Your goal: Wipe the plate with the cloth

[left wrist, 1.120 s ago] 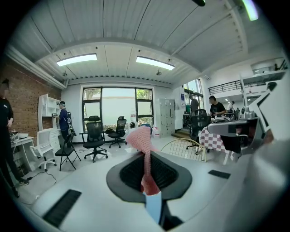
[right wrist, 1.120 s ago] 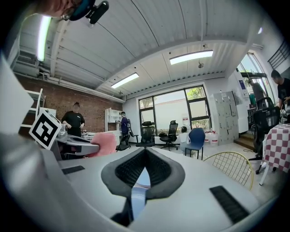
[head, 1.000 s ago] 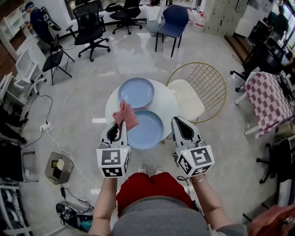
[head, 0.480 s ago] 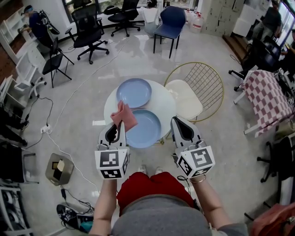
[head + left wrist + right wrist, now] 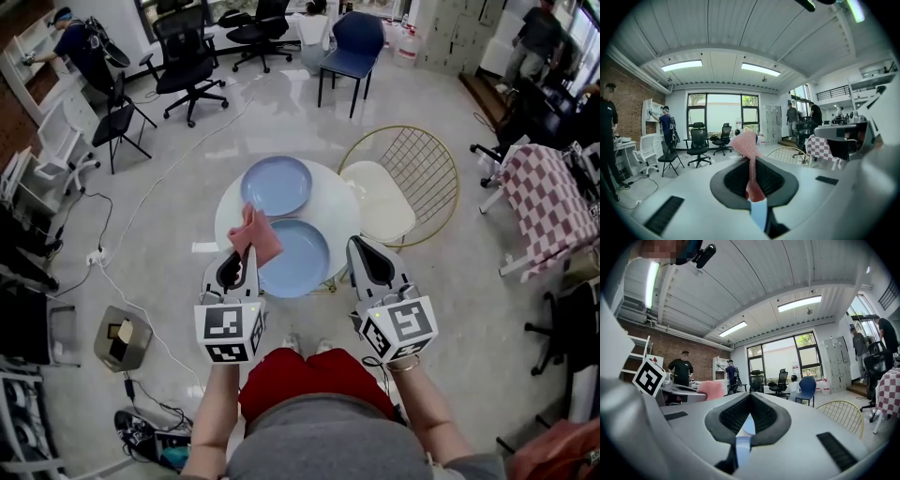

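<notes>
On the round white worktop (image 5: 342, 211), two blue plates: the near plate (image 5: 302, 261) at the near edge, the far plate (image 5: 277, 185) toward the far left edge, just beside the first.

In the left hand-held gripper (image 5: 242, 264), the pink cloth (image 5: 255, 234): jaws pressed together on its lower part, with the loose upper part standing out past the tips. From above, placed over the left rim of the near plate. Probably held up in the air and not yet touching the plate, because the left gripper view looks level into the room and shows no plate at all.

Direction from this hand-held gripper to the middle of the near plate: forward, to the right and downward, quite near. No long axis to respect, the plate being round. Clearly the nearer one for the wiping, with the cloth already over the rim.

Right hand-held gripper (image 5: 370, 262): jaws closed tip to tip, nothing between them. Hovering just beside the right rim of the near plate, at the near right edge of the worktop.

Likely next: lowering the cloth to the plate surface and sweeping to the right. For steadying the plate with the right one, opening of its jaws needed first.
</notes>
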